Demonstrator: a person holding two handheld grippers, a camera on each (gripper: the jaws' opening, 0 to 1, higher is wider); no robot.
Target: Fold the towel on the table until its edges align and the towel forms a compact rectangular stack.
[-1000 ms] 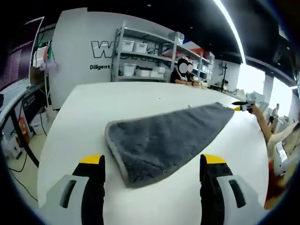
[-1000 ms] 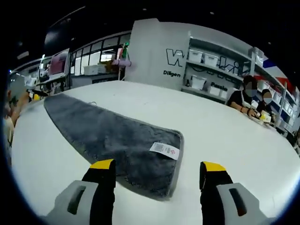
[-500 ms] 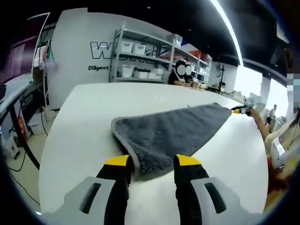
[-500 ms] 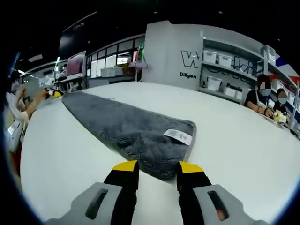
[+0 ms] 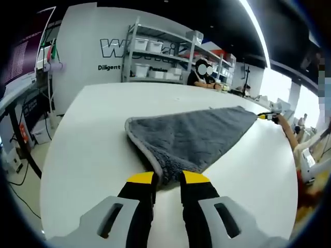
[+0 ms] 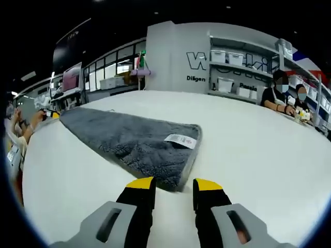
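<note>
Grey plush towel w/ lighter bound edging [image 5: 194, 142] lies flat on the round white table [image 5: 88, 139], white barcode label [image 6: 181, 140] facing up near one corner. Left gripper [image 5: 167, 179]: yellow-tipped jaws nearly together, pinching the towel's near corner; right gripper [image 6: 173, 185]: jaws narrowed at the opposite near corner [image 6: 170, 181], but can't tell if cloth is actually nipped. Judged step: grasp for 1st fold, so next needs right hold confirmed, then both corners lifted together and carried over to far edge, edges matched.

Right gripper [image 6: 173, 185] nearly closed at grey towel [image 6: 132, 143] corner; white tag [image 6: 181, 140] up.
</note>
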